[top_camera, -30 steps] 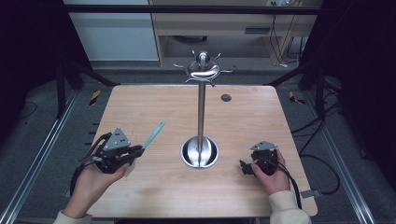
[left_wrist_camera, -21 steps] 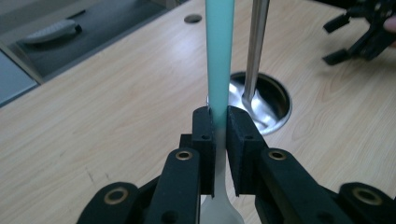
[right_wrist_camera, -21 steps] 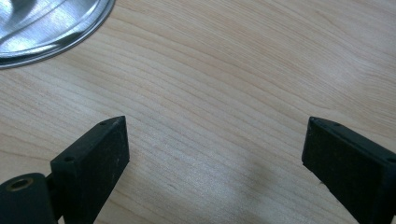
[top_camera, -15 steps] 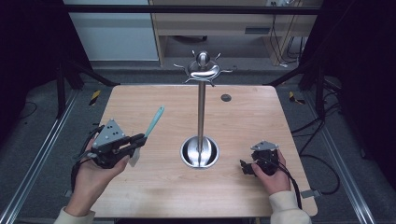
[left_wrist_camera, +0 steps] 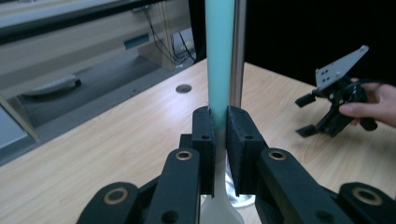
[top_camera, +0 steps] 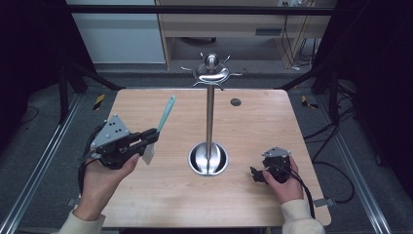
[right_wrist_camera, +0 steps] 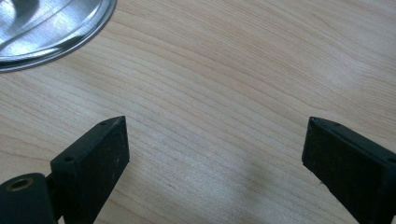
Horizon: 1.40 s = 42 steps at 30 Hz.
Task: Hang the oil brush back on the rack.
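Observation:
A spatula with a teal handle (top_camera: 165, 115) and a pale blade (top_camera: 148, 154) is held off the table, handle tilted up and away. My left gripper (top_camera: 152, 136) is shut on it low on the handle; the left gripper view has the teal handle (left_wrist_camera: 219, 56) rising between the jaws of that gripper (left_wrist_camera: 220, 122). A steel stand (top_camera: 210, 117) with hooks at its top (top_camera: 211, 73) rises from a round base (top_camera: 208, 160) mid-table. My right gripper (top_camera: 254, 174) rests low at the table's right, open, with bare wood between the jaws of this gripper (right_wrist_camera: 212, 144).
The wooden table (top_camera: 253, 122) has a small dark hole (top_camera: 235, 102) behind the stand. The stand's base rim (right_wrist_camera: 51, 28) lies just beyond my right gripper. The other hand's gripper (left_wrist_camera: 334, 93) is off to the right in the left gripper view. A shelf unit (top_camera: 229, 29) stands beyond the table.
My left gripper has lifted the spatula and carried it up and to the right, toward the stand. The right gripper has stayed in place.

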Each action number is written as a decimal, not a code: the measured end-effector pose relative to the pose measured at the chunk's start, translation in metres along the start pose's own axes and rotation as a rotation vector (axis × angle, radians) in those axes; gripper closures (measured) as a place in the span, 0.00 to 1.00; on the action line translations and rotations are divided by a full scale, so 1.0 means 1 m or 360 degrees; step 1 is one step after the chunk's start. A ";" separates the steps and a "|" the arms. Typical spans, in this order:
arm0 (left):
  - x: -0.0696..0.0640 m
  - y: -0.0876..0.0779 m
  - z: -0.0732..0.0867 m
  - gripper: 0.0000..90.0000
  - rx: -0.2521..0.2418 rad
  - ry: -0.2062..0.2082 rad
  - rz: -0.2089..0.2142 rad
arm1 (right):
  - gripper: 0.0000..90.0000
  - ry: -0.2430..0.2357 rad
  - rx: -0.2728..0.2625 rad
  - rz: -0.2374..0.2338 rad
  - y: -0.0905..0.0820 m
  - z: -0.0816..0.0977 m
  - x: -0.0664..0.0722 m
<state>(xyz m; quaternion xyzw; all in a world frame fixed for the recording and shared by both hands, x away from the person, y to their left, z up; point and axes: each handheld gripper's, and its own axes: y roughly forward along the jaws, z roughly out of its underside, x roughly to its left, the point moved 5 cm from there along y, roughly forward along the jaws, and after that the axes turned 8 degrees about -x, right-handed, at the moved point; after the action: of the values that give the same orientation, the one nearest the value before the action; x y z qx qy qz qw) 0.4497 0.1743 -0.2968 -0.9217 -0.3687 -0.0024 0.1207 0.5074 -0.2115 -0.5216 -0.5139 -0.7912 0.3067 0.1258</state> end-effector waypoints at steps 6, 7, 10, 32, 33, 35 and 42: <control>-0.004 0.002 -0.013 0.91 -0.0038 -0.0011 -0.0002 | 0.09 0.0000 0.0002 0.0001 0.000 0.000 0.000; -0.004 0.002 -0.014 0.91 -0.0047 -0.0015 -0.0003 | 0.09 0.0000 0.0002 0.0001 0.000 0.000 0.000; -0.006 0.004 -0.020 0.91 -0.0064 -0.0005 -0.0003 | 0.09 0.0006 0.0005 -0.0004 0.000 0.000 0.001; -0.020 0.021 -0.036 0.91 -0.0076 0.0029 0.0034 | 0.09 0.0009 0.0003 -0.0004 0.000 0.001 0.000; -0.020 0.022 -0.036 0.91 -0.0074 0.0030 0.0031 | 0.09 0.0009 0.0003 -0.0005 0.000 0.001 0.000; -0.019 0.022 -0.036 0.91 -0.0068 0.0031 0.0029 | 0.09 0.0008 0.0002 -0.0007 0.000 0.001 0.000; -0.019 0.023 -0.034 0.91 -0.0053 0.0024 0.0024 | 0.09 0.0008 0.0001 -0.0005 0.000 0.001 0.000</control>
<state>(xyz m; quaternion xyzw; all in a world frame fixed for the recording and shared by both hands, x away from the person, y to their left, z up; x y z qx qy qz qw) 0.4548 0.1379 -0.2709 -0.9263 -0.3608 -0.0147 0.1081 0.5075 -0.2117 -0.5223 -0.5133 -0.7916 0.3056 0.1285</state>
